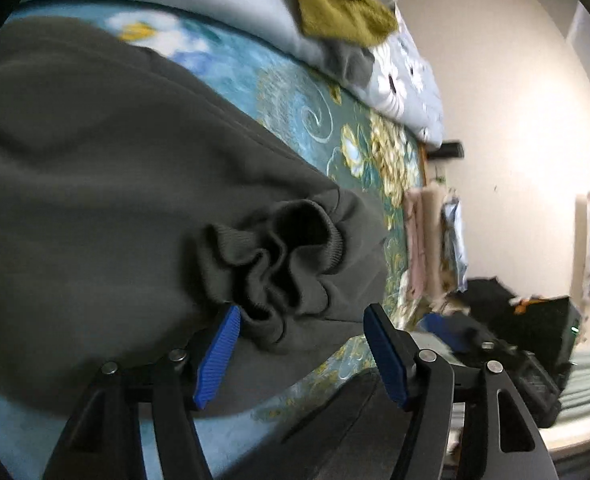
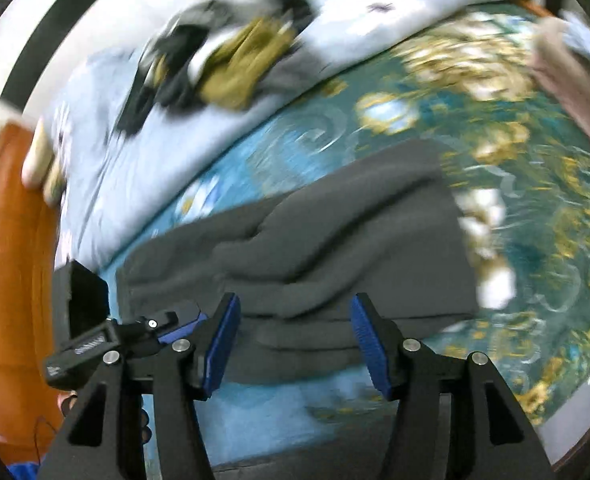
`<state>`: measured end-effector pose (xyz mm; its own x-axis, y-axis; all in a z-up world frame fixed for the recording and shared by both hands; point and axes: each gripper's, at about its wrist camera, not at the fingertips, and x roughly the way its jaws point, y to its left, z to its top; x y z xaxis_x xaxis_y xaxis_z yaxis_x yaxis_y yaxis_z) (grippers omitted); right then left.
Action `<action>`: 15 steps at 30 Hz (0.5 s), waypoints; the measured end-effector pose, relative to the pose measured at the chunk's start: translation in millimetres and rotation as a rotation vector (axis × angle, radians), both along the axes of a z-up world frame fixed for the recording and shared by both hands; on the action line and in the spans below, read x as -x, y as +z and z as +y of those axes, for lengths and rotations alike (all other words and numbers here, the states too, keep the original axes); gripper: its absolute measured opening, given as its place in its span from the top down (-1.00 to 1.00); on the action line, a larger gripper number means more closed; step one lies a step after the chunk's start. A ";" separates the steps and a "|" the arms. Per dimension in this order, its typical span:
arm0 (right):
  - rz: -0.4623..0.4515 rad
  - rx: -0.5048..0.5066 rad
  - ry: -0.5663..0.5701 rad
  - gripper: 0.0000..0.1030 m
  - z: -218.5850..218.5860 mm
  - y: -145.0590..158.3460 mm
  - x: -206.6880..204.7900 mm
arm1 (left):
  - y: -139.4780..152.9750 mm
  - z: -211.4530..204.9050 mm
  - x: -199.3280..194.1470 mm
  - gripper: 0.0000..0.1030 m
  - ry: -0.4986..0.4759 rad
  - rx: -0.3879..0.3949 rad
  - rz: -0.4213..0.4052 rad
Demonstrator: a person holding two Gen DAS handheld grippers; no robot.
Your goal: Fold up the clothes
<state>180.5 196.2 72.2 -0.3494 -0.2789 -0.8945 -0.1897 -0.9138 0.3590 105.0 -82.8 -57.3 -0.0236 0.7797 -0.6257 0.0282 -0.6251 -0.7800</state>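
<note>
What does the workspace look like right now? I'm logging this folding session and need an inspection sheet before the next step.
Surface: bed with a teal floral bedspread.
Job's things: dark grey garment spread on the bedspread, its ribbed cuff bunched just ahead of the left tool; folds lie along its near edge in the right wrist view.
Clutter: olive cloth and dark clothes piled on a pale floral quilt at the far side; pinkish folded fabrics at the bed's edge.
Grippers: left tool open, one pad beside the cuff; right tool open over the garment's near edge.
Cables: nothing seen.
Surroundings: beige wall, orange wooden bed end.
</note>
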 end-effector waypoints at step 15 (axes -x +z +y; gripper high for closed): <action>-0.026 0.128 -0.153 -0.15 27.5 -28.6 -19.5 | -22.5 28.4 4.9 -0.15 0.095 0.088 -0.069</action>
